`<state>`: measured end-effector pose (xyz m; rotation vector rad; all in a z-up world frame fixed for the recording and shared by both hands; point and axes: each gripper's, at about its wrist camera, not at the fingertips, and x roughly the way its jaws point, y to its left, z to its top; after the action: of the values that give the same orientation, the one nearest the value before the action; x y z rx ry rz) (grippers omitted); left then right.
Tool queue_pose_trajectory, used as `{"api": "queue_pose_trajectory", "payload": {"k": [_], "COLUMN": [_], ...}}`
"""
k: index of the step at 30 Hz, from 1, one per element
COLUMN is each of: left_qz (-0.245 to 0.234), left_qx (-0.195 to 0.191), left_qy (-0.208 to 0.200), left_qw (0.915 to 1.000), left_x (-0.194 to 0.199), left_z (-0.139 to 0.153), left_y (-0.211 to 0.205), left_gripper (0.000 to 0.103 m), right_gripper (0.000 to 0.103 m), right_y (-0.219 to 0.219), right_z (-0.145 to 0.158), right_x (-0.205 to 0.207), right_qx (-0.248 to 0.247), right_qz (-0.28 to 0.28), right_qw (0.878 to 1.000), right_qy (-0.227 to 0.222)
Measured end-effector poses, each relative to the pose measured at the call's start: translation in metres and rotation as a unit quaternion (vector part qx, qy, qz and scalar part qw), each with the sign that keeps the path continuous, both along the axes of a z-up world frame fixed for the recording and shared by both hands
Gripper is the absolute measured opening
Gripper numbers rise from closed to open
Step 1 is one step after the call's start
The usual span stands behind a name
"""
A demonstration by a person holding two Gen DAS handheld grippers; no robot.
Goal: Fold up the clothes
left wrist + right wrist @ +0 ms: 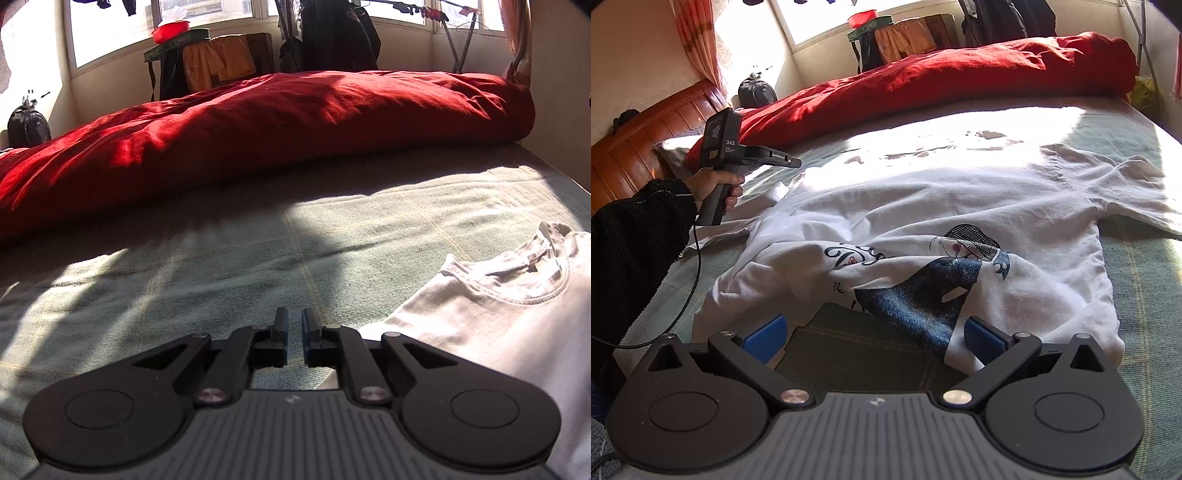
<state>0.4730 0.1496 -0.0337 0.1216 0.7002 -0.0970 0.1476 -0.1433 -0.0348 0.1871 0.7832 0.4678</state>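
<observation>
**Operator A:** Currently, what is the status of both tools?

**Operator B:** The left gripper (294, 334) has its blue pads drawn nearly together with no cloth between them; it hangs over bare bed beside the shirt's shoulder. The right gripper (875, 338) stands wide, its pads apart, at the hem, gripping nothing.

**Operator A:** Location of the garment?

**Operator B:** The white cotton T-shirt with the dark blue printed figure (923, 206) lies face up on the pale green checked bedsheet (221, 251), in front of the rumpled red duvet (280, 122).

**Operator A:** Failure risks?

**Operator B:** The lower front is bunched into ridges across the print. Folding over these would probably lock creases in. A pinch at the hem may catch only the top layer, so the back would lag and the fold skew. The left tool's cable (690, 280) could drag across the near sleeve.

**Operator A:** Orientation?

**Operator B:** In the right wrist view the long axis runs from the hem, nearest that gripper, away toward the duvet. The sleeves spread left and right.
</observation>
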Motion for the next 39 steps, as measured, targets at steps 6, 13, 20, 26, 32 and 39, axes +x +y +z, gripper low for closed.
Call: {"api": "queue_pose_trajectory", "payload": {"k": [6,13,20,26,32,39], "left_qz": [-0.028,-0.016,-0.012,-0.032,-0.055,0.042], "left_qx": [-0.036,-0.053,-0.036,-0.019,-0.002,0.046], "left_qy": [0.018,0.026,0.060,0.080,0.081,0.046], "left_qw": [0.9988,0.9981,0.9975,0.9961,0.9952,0.9970], "left_x": [-0.044,-0.060,-0.056,-0.069,-0.073,-0.052], "left_z": [0.016,0.012,-0.004,-0.025,-0.026,-0.021], "left_y": [0.020,0.043,0.078,0.082,0.069,0.069], "left_gripper": [0.031,0.033,0.035,0.044,0.018,0.001], "right_gripper": [0.103,0.103,0.103,0.103,0.103,0.103], "right_y": [0.000,0.010,0.013,0.013,0.018,0.019], "right_z": [0.000,0.005,0.007,0.004,0.003,0.003], "right_x": [0.002,0.001,0.000,0.006,0.005,0.005], "right_qx": [0.023,0.016,-0.002,0.012,-0.003,-0.001], "right_qz": [-0.002,0.005,0.011,0.005,0.008,0.008], "right_qw": [1.000,1.000,1.000,1.000,1.000,1.000], "right_qy": [0.002,-0.003,-0.006,0.003,0.002,0.003]}}
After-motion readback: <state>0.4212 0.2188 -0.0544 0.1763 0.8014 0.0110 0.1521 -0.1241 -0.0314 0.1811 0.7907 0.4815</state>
